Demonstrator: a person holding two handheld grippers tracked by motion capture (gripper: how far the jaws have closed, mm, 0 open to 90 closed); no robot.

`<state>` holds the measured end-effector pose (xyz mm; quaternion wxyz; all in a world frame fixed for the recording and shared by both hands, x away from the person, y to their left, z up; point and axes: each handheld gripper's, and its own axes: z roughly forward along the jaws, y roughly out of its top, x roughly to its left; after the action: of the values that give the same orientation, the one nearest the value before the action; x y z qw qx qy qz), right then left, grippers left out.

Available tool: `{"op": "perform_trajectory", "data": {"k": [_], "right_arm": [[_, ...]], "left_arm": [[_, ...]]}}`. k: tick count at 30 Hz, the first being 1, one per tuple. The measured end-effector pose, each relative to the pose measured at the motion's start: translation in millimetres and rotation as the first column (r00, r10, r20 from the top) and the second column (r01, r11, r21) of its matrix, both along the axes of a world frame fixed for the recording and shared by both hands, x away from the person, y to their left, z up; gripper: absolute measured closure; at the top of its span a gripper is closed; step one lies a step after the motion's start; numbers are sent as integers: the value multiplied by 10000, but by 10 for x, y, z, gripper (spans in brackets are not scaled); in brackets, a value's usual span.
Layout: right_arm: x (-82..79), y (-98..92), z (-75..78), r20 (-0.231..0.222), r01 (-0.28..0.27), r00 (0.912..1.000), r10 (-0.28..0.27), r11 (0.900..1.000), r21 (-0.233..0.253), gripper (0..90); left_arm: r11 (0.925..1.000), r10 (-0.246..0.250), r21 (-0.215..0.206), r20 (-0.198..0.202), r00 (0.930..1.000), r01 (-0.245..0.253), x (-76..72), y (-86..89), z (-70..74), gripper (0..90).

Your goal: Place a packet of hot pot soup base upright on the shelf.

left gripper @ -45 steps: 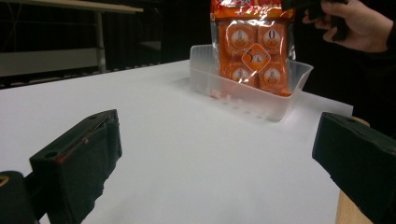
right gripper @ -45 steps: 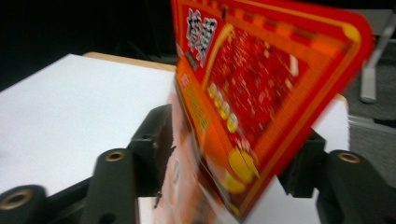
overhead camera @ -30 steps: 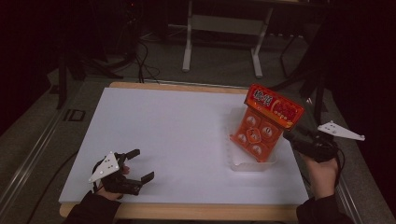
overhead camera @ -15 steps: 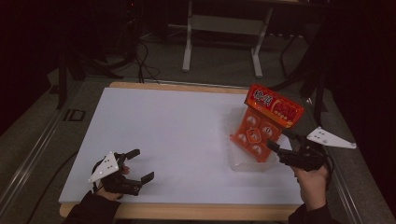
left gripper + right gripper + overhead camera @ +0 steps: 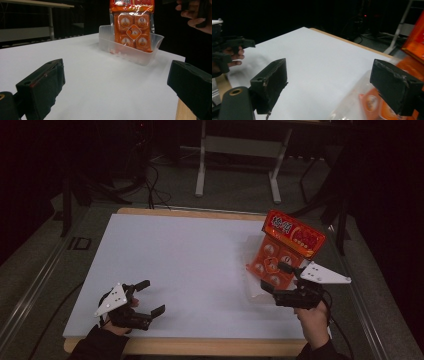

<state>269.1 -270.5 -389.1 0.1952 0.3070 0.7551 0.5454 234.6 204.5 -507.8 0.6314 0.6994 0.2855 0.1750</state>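
Orange and glossy, the snack pack (image 5: 286,251) stands nearly upright in a clear plastic tray (image 5: 255,290) near the right edge of the white table (image 5: 190,265), leaning back a little with its printed header at the top. From the left gripper view the pack (image 5: 132,22) shows four square orange pieces behind its film with a diamond label in the middle, and its lower end sits inside the tray (image 5: 130,51), against the far wall. The right gripper (image 5: 284,282) is held at the near right side of the tray, its jaws apart; one jaw reaches in front of the lower part of the pack, and whether it touches the film cannot be told from above. Its grey plate juts out to the right over the hand (image 5: 312,317) that holds it. In the right gripper view the two black jaws stand wide apart with nothing between them but bare table; the right jaw lies over the blurred tray rim and the orange pack (image 5: 414,37) close beside it. The left gripper (image 5: 152,297) rests low at the near left corner of the table, well apart from the tray, with its jaws spread open and empty. In the left gripper view the jaws frame the tabletop and point toward the tray. Farther off in the right gripper view, the left gripper (image 5: 227,47) sits at the table's edge.
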Motion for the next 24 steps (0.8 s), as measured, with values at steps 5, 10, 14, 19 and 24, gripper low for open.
{"op": "perform_trajectory", "data": {"k": [5,10,14,19,24], "right_arm": [[-15,147,-94,-77,-524,9986,524,9986,-3,139],[-19,272,-198,-178,-1092,9938,1097,9937,247,139],[-21,366,-272,-285,-1455,9888,1465,9888,345,139],[-20,448,-346,-341,-1632,9859,1639,9863,232,139],[-31,561,-484,-586,-1992,9783,1987,9800,-23,140]], "left_arm": [[10000,-49,-3,23,10000,49,-5,-4,2,21],[10000,-68,14,38,10000,68,-9,-3,4,21],[10000,-85,43,36,10000,85,-7,-2,3,21],[9999,-112,19,57,9999,112,-11,-10,5,21],[9998,-173,50,55,9998,173,-13,-19,-2,21]]}}
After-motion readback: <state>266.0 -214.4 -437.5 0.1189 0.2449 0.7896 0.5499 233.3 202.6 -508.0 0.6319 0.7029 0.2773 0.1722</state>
